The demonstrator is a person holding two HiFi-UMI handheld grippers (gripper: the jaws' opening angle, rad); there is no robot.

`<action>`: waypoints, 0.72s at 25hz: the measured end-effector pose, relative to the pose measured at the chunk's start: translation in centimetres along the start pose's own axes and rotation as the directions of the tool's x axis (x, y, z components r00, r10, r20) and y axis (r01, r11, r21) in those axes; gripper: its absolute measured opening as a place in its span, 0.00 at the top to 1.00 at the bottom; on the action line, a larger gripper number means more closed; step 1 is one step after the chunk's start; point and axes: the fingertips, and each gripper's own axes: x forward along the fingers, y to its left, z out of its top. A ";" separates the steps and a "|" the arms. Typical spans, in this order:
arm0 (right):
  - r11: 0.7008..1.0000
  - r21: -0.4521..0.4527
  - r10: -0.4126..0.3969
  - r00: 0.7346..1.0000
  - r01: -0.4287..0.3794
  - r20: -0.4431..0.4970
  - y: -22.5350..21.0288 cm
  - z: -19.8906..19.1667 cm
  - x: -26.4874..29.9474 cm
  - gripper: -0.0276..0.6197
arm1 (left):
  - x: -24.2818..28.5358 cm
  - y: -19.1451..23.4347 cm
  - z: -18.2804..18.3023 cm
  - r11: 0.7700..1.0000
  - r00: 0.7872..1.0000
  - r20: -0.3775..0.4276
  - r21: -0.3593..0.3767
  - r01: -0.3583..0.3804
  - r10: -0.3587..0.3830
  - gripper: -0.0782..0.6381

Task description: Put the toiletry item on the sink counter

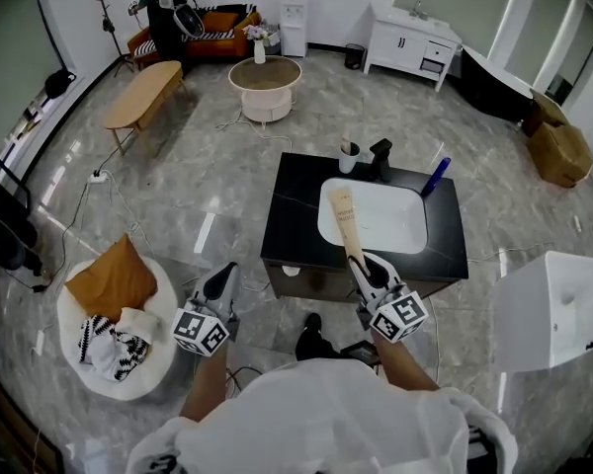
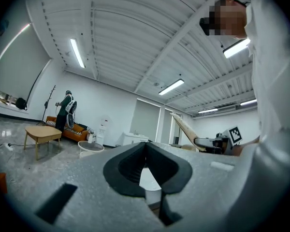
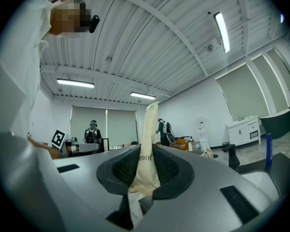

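A long cream tube (image 1: 346,221) is clamped in my right gripper (image 1: 365,264) and slants up over the white basin (image 1: 385,227) of the black sink counter (image 1: 295,215). In the right gripper view the tube (image 3: 148,139) stands straight up between the pads of the right gripper (image 3: 144,177). My left gripper (image 1: 224,276) hangs over the floor to the left of the counter, holding nothing. In its own view the left gripper (image 2: 146,151) has its jaws together. On the counter's far edge stand a cup (image 1: 348,156), a black dispenser (image 1: 381,159) and a blue item (image 1: 436,176).
A round white cushion (image 1: 143,358) with an orange pillow (image 1: 117,278) lies at the left. A white box (image 1: 553,309) stands at the right. Farther back are a round table (image 1: 265,77), a wooden bench (image 1: 143,92), a white vanity (image 1: 410,42) and a person (image 1: 163,3). Cables cross the floor.
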 end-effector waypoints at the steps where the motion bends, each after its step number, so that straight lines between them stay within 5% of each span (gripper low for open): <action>1: 1.000 0.003 0.002 1.000 -0.002 0.003 -1.2 0.1 1.1 0.86 | 1.2 0.8 0.3 1.000 1.000 -0.001 0.003 -0.007 0.007 0.87; 6: 1.000 -0.001 0.013 0.999 -0.013 0.030 -7.7 2.1 6.3 0.86 | 8.4 4.2 2.6 1.000 1.000 -0.002 0.019 -0.016 0.016 0.87; 11: 1.000 -0.004 0.030 0.999 -0.030 0.040 -12.6 2.8 10.5 0.86 | 14.2 7.5 4.4 0.999 0.999 0.029 -0.049 -0.016 0.018 0.87; 18: 1.000 0.003 0.026 1.000 -0.026 0.011 -17.1 1.4 15.0 0.86 | 18.8 10.9 3.6 0.999 0.999 -0.033 -0.031 -0.019 0.017 0.87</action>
